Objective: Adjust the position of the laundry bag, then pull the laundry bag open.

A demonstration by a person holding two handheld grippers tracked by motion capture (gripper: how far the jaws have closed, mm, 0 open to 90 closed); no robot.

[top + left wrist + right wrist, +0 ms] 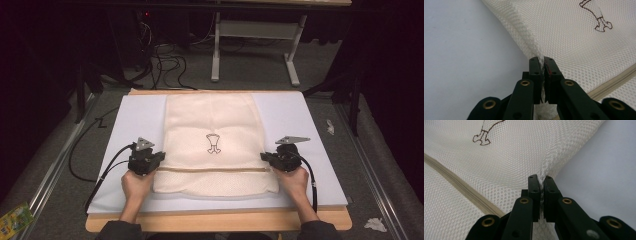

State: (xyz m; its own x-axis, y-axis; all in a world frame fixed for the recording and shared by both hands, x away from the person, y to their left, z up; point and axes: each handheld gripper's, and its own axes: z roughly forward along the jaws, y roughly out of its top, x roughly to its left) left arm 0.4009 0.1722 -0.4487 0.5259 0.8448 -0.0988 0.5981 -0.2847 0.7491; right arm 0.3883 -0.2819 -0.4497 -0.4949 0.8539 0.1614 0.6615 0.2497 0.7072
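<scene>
A cream mesh laundry bag [212, 145] lies flat on the white mat [135, 115], with a small brown drawing [213, 143] in its middle and a beige zipper [215, 169] across its near part. My left gripper [161, 157] is shut on the bag's left edge just above the zipper; the mesh [574, 37] is pinched between the jaws of my left gripper [541, 60]. My right gripper [264, 157] is shut on the bag's right edge at the same height, with the mesh [499, 157] bunched between the jaws of my right gripper [541, 178].
The mat covers a wooden table [220, 220] whose front edge runs just behind my hands. Bare mat [300, 120] lies on both sides of the bag. On the floor are cables [165, 65], a white table frame [255, 45] behind, and scraps [375, 224] at the right.
</scene>
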